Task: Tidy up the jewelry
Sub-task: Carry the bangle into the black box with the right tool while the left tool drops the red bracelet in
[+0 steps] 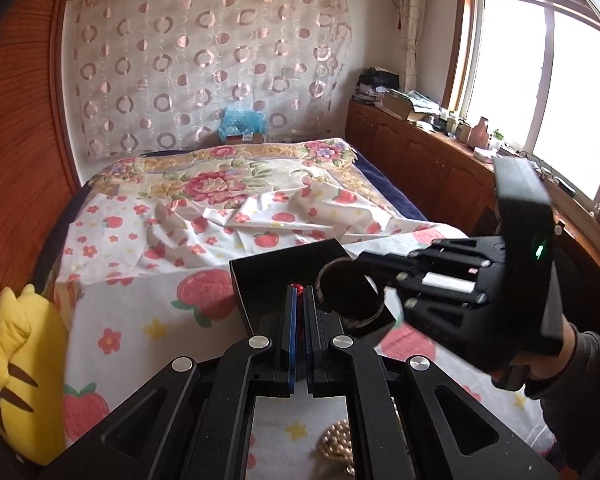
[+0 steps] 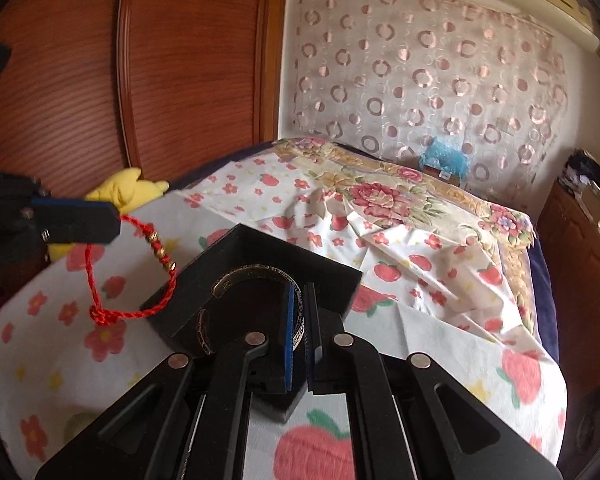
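A black open box (image 1: 260,276) (image 2: 236,256) sits on the strawberry-print bedsheet. My left gripper (image 1: 300,292) is shut on a red braided cord bracelet (image 2: 132,272) with gold beads, which hangs beside the box's left corner; only a red bit (image 1: 299,289) shows between its fingers. It shows at the left of the right wrist view (image 2: 114,220). My right gripper (image 2: 300,292) is shut on a dark metal cuff bangle (image 2: 236,276) and holds it over the box. The bangle (image 1: 350,294) and right gripper (image 1: 364,262) also show in the left wrist view.
A gold beaded piece (image 1: 338,440) lies on the sheet under my left gripper. A yellow plush toy (image 1: 24,380) (image 2: 128,192) sits at the bed's left edge by the wooden wardrobe (image 2: 140,80). Wooden cabinets (image 1: 420,160) with clutter run along the right under the window.
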`<state>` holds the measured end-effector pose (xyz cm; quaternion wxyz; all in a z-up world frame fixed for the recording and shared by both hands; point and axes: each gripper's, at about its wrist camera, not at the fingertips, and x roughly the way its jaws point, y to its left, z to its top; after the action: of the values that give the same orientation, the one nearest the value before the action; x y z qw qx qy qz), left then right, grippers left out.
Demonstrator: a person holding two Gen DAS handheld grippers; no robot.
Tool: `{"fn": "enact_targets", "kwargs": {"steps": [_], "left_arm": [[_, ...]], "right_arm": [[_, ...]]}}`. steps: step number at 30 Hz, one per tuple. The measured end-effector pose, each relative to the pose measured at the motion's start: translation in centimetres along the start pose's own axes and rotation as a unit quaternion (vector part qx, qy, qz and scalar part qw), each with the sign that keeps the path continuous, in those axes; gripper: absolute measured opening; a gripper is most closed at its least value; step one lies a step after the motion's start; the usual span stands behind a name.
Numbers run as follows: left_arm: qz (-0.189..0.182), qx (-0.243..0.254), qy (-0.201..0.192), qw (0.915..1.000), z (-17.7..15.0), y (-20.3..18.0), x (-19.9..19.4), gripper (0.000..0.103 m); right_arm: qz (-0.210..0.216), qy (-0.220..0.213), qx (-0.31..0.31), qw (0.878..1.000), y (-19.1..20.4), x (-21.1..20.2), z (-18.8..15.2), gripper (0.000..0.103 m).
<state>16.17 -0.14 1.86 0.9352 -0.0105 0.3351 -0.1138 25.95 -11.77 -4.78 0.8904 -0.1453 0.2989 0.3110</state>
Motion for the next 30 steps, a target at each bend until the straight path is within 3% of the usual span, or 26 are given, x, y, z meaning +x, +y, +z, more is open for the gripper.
{"fn": "enact_targets", "kwargs": {"steps": [6,11,23,30], "left_arm": [[-0.001,-0.003,0.014,0.9999,1.0,1.0,2.6,0.002],[-0.008,-0.003,0.025,0.9997,1.0,1.3,4.5,0.002],[-0.032,-0.002,0.048,0.9983,1.4,1.1,8.6,0.002],[-0.023,0.008,0.066,0.9975,1.0,0.9,10.6,0.004]], "right_arm": [[0.029,0.026,-0.002,0.999,0.2,2.1,-0.8,0.008],[0.04,0.017,0.008,0.999,0.1,1.5,-0.8,0.008],[0.022,0.005,0.03,0.999,-2.2,-0.4,-1.9,0.008],[0.019,0.008,0.04,0.999,-2.9,-0.7,-2.8,0.008]]}}
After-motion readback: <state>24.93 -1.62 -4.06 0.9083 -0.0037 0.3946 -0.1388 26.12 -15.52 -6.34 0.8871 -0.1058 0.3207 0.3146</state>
